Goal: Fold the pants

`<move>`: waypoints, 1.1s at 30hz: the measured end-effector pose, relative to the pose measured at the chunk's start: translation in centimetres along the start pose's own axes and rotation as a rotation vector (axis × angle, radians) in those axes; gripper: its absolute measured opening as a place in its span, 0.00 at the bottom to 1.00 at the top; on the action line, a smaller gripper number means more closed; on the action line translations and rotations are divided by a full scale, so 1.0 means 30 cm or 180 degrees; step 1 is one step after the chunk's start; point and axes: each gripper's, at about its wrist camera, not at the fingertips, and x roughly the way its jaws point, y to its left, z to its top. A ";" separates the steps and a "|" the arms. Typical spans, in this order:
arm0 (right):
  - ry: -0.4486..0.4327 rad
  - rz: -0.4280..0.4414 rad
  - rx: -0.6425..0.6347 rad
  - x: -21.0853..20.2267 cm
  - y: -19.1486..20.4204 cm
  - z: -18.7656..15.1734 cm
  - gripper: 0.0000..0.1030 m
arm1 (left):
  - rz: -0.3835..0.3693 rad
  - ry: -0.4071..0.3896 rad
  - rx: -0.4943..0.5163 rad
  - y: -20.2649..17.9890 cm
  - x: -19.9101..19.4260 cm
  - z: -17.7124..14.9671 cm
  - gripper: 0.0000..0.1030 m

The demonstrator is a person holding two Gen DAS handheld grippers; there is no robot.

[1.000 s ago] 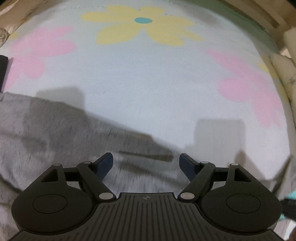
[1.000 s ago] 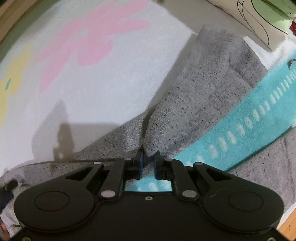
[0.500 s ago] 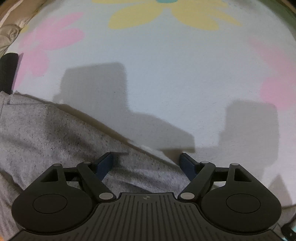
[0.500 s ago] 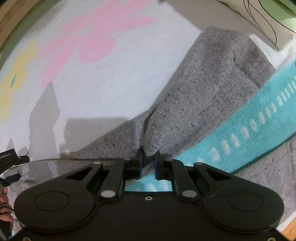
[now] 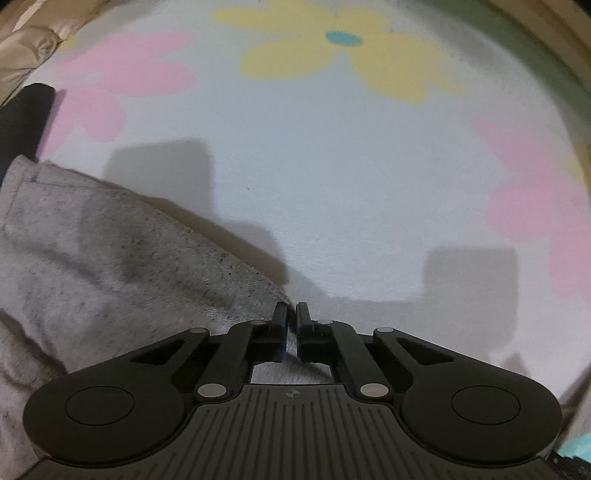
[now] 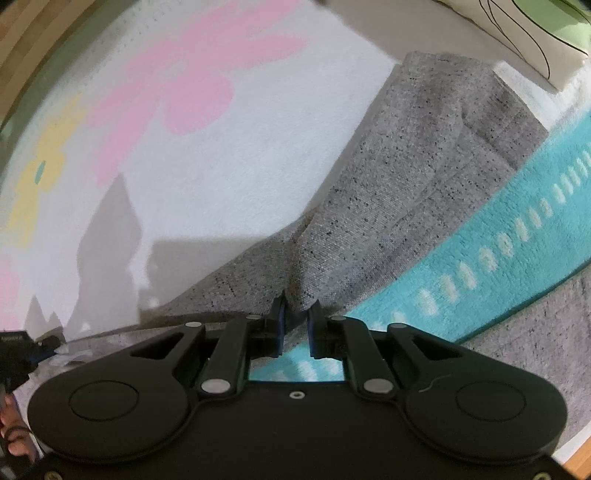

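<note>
Low over the white fleece blanket with pink and yellow flowers (image 5: 332,177), left claw (image 5: 291,314) pinched together on the edge of the heathered grey knit pants (image 5: 103,266), fingers nearly touching with a sliver of cloth between. Half a second ago spread wide above that same edge; now clamped. Pointing level along the blanket, pants running off to the left, toward a black object (image 5: 22,118) at the frame edge.

On the other side, right claw (image 6: 295,317) clamped on a raised fold of the grey pants (image 6: 406,177), just as before, cloth peaked up between the blue-padded fingers (image 6: 279,325). Just beside, to the right, a turquoise towel with pale dashes (image 6: 517,236) lying across the pants. Farther off, the flowered blanket (image 6: 221,155), and a cream pillow with green print (image 6: 524,33) at the top corner.
</note>
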 end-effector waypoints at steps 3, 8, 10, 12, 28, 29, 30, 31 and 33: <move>-0.0032 0.0062 0.0033 -0.027 -0.015 -0.004 0.17 | -0.0003 -0.0189 0.0083 0.013 -0.083 -0.040 0.04; -0.0259 0.0163 -0.0018 -0.140 -0.039 -0.051 0.17 | -0.0001 -0.0620 0.0277 0.010 -0.277 -0.158 0.04; -0.0412 0.0177 -0.0159 -0.210 -0.035 -0.086 0.17 | -0.0034 -0.0803 0.0333 0.002 -0.355 -0.205 0.04; -0.0629 0.0202 -0.0265 -0.288 -0.039 -0.130 0.17 | -0.0087 -0.0974 0.0361 0.018 -0.426 -0.266 0.04; -0.0559 0.0109 -0.0374 -0.309 -0.197 -0.549 0.17 | -0.0218 -0.0799 0.0180 0.185 -0.353 -0.741 0.04; -0.0487 0.0066 -0.0369 -0.288 -0.205 -0.554 0.17 | -0.0195 -0.0772 0.0193 0.181 -0.326 -0.751 0.04; -0.0429 0.0021 -0.0364 -0.269 -0.212 -0.558 0.17 | -0.0151 -0.0735 0.0192 0.179 -0.296 -0.758 0.04; -0.0391 -0.0004 -0.0373 -0.257 -0.221 -0.571 0.17 | -0.0131 -0.0682 0.0185 0.179 -0.268 -0.761 0.04; -0.0310 -0.0043 -0.0409 -0.236 -0.230 -0.582 0.17 | -0.0099 -0.0573 0.0176 0.164 -0.217 -0.773 0.04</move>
